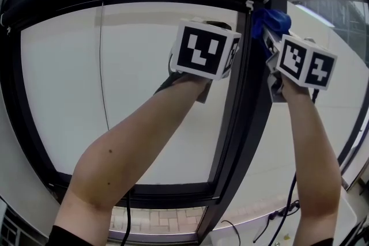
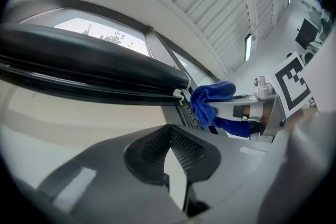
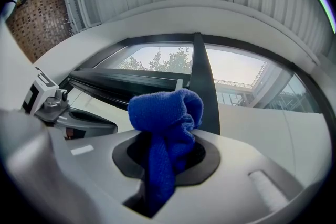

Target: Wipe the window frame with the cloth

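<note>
We've got the black window frame (image 1: 239,124) filling most of the head view, with both arms raised to its vertical bar. Our right gripper (image 3: 163,157) is clamped on the bunched blue cloth (image 3: 165,113), which sits right up against that bar near the top corner. Our left gripper (image 2: 176,152) is closed on nothing, just beside it by the glass.
</note>
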A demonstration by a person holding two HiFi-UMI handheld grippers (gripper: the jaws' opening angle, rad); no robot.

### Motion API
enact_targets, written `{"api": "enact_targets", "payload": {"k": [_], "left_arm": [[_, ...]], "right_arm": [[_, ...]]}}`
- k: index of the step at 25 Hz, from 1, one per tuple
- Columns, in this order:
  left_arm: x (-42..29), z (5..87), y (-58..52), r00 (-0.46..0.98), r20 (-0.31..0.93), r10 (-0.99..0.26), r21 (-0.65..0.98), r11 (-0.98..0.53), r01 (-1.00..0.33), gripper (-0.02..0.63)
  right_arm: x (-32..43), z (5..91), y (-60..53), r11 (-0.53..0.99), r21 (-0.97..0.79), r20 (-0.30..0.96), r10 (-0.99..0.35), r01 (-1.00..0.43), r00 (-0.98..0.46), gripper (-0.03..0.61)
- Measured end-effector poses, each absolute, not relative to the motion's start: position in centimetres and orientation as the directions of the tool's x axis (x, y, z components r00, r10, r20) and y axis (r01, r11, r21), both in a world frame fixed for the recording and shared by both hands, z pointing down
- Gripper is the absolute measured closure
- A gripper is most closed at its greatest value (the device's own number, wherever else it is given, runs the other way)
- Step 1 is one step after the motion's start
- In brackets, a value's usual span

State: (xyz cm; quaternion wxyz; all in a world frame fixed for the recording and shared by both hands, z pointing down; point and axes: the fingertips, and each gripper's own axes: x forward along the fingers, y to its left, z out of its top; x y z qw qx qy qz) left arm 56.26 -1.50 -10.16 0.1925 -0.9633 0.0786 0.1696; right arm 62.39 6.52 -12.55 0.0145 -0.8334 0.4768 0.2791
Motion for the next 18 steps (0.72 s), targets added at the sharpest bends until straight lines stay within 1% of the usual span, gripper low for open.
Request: {"api": "enact_targets", "payload": {"k": [8, 18], "left_arm": [[56.9, -7.8, -0.7, 0.950, -0.310, -0.040, -0.325, -0.935, -0.145, 0.623], [56.8, -5.0, -0.7, 0.962, -0.272, -0.009, -0.297, -0.950, -0.093, 0.623]], "right_arm": [[62.7, -9.4, 6.6, -0.556, 0.214, -0.437, -0.790, -0.803, 0.431, 0.491], [62.9, -6.0, 6.3, -0.580, 0.190, -0.379, -0.788, -0.792, 0.485, 0.491]]}}
